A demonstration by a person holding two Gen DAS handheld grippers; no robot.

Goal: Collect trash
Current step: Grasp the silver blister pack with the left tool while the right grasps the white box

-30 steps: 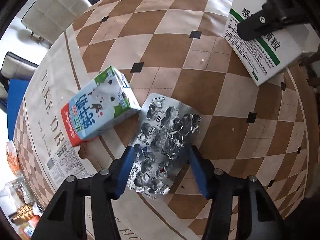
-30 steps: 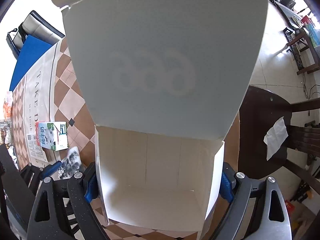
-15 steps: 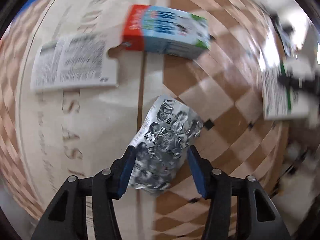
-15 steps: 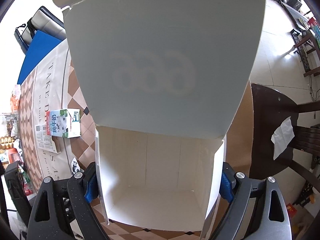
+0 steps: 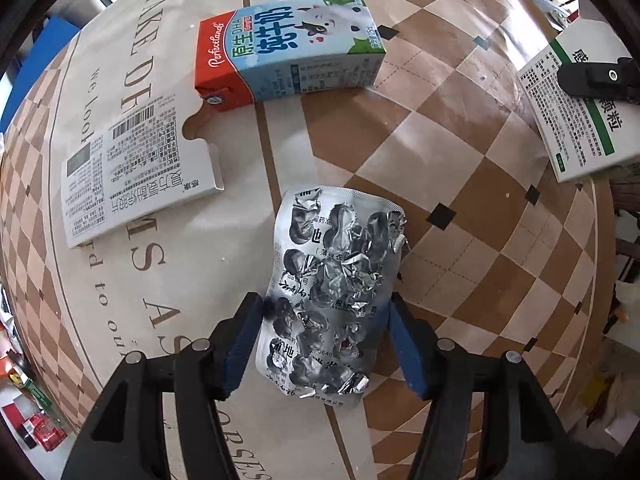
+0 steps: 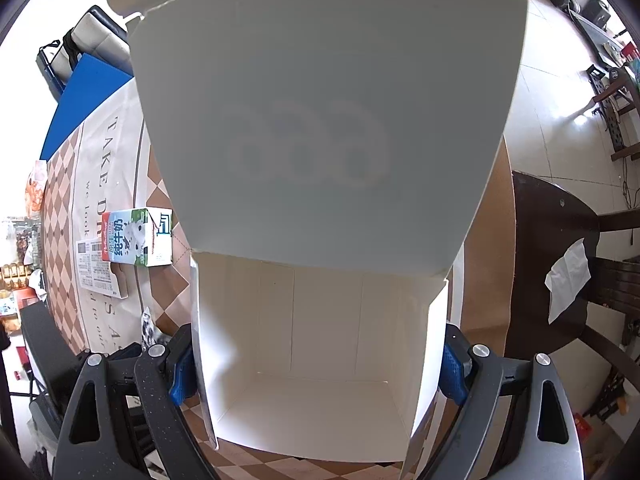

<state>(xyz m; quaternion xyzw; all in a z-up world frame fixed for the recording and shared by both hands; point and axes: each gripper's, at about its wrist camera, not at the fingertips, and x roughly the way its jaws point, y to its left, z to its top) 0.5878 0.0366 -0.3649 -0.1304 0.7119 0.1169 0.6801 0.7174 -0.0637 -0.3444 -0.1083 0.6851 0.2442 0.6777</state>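
On the table lie 1 milk carton, 1 flattened medicine box and 1 empty foil blister pack. 1 open white box, printed in green on its outside, sits between the 2 blue pads of 1 gripper. Beyond the table stand 1 dark chair carrying 1 tissue, and 1 padded chair.

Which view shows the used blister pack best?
Left wrist view: the blister pack fills the centre, whole and sharp, between the opening jaws of the left gripper. In the right wrist view only a sliver of it peeks out beside the open white box.
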